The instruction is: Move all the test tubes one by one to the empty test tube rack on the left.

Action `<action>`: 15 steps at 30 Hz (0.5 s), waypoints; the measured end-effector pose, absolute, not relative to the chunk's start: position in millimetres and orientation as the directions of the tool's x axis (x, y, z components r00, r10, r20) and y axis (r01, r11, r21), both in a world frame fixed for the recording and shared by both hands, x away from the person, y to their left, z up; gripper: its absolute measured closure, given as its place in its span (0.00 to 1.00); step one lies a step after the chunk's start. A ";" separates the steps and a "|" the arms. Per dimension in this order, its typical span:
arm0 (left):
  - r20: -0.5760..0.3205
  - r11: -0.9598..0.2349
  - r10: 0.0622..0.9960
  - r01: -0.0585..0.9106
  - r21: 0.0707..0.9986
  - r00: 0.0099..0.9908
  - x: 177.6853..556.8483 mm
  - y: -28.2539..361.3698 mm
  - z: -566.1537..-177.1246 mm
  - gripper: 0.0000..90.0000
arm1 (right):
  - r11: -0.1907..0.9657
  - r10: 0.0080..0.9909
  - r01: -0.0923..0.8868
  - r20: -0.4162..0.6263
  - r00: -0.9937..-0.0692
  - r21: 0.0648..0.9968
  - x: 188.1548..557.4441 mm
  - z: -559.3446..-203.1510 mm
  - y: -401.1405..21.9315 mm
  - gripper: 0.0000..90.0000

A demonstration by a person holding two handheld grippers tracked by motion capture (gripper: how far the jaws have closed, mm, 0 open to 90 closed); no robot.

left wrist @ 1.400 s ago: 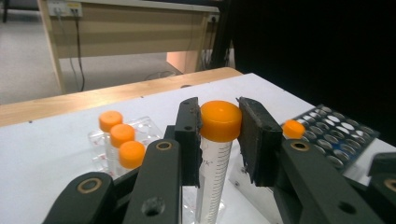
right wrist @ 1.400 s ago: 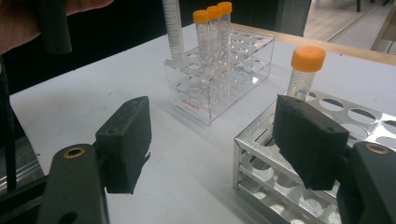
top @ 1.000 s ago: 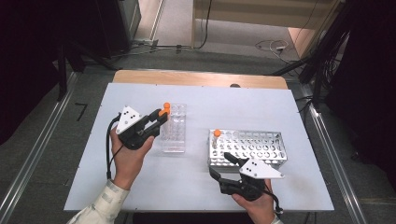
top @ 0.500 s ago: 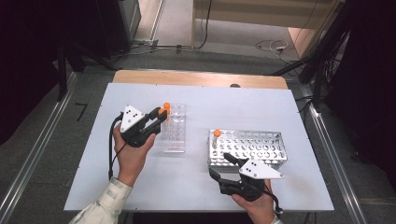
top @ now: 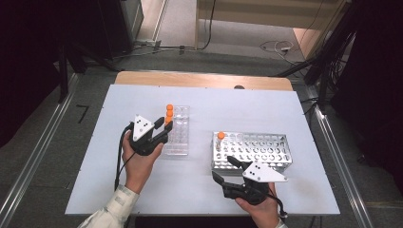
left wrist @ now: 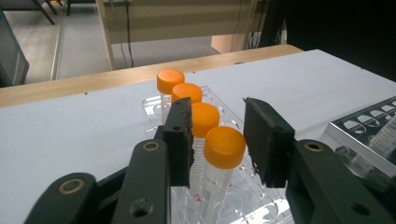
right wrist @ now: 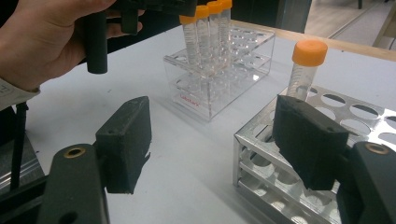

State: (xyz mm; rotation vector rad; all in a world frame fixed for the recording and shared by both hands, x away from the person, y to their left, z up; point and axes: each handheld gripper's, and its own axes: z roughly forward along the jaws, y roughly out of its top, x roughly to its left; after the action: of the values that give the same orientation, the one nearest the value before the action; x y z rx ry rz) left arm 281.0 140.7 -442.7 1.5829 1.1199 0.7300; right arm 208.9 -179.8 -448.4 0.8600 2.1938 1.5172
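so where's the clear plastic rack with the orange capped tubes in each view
High view: the clear rack sits left of centre on the white table, at the left gripper's tips.
Left gripper view: centre, straight ahead, its nearest tube between the open jaws.
Right gripper view: upper centre, beyond the open jaws.
Shared landmark: the metal rack holding a single orange-capped tube.

Two racks on the counter (top: 285, 114): one clear plastic rack (top: 177, 133), one perforated metal rack (top: 256, 149). Orange-capped tubes, five in all: four in a row (left wrist: 205, 126) in the clear rack, one (right wrist: 306, 65) in the metal rack. Two tools, left tool (top: 164, 127) and right tool (top: 223, 167).
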 end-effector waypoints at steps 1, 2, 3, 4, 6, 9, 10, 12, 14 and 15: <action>-0.078 -0.047 0.920 0.304 0.951 0.384 280.3 141.1 -442.4 0.65 | 0.247 0.647 0.287 0.063 -0.760 0.925 208.8 -448.4 -179.8 0.30; -0.080 -0.043 0.919 0.301 0.953 0.385 279.4 141.4 -442.1 0.65 | 0.247 0.647 0.286 0.062 -0.760 0.926 208.9 -448.3 -179.8 0.30; -0.085 -0.038 0.919 0.302 0.952 0.384 277.8 141.2 -441.6 0.63 | 0.246 0.648 0.286 0.062 -0.759 0.926 208.9 -448.3 -179.9 0.30; -0.088 -0.036 0.919 0.304 0.952 0.384 276.7 141.1 -441.2 0.60 | 0.246 0.650 0.286 0.061 -0.758 0.926 209.2 -448.4 -180.2 0.30; -0.106 -0.025 0.914 0.314 0.949 0.392 272.4 140.3 -440.0 0.53 | 0.246 0.656 0.288 0.060 -0.752 0.926 210.1 -448.9 -180.7 0.30; -0.128 -0.014 0.905 0.329 0.944 0.406 265.7 137.4 -439.0 0.38 | 0.246 0.667 0.290 0.055 -0.743 0.925 211.8 -449.6 -181.9 0.30; -0.140 -0.010 0.900 0.340 0.941 0.414 263.0 136.0 -438.6 0.34 | 0.242 0.672 0.290 0.056 -0.739 0.926 212.6 -449.7 -182.3 0.30; -0.147 -0.016 0.890 0.352 0.936 0.431 255.5 132.9 -438.3 0.28 | 0.244 0.682 0.290 0.049 -0.730 0.926 215.0 -450.5 -182.5 0.30; -0.151 -0.013 0.888 0.352 0.936 0.434 248.7 130.4 -439.4 0.24 | 0.247 0.691 0.290 0.042 -0.721 0.924 217.7 -451.9 -182.1 0.31; -0.153 -0.011 0.886 0.348 0.937 0.439 243.8 128.6 -441.3 0.22 | 0.246 0.697 0.289 0.038 -0.716 0.925 219.8 -452.6 -181.7 0.31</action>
State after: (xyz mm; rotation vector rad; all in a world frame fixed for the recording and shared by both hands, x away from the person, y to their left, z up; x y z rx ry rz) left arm 243.8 128.6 -441.3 1.5863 1.1105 0.6080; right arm 219.8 -181.7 -452.6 0.9035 2.1441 1.4640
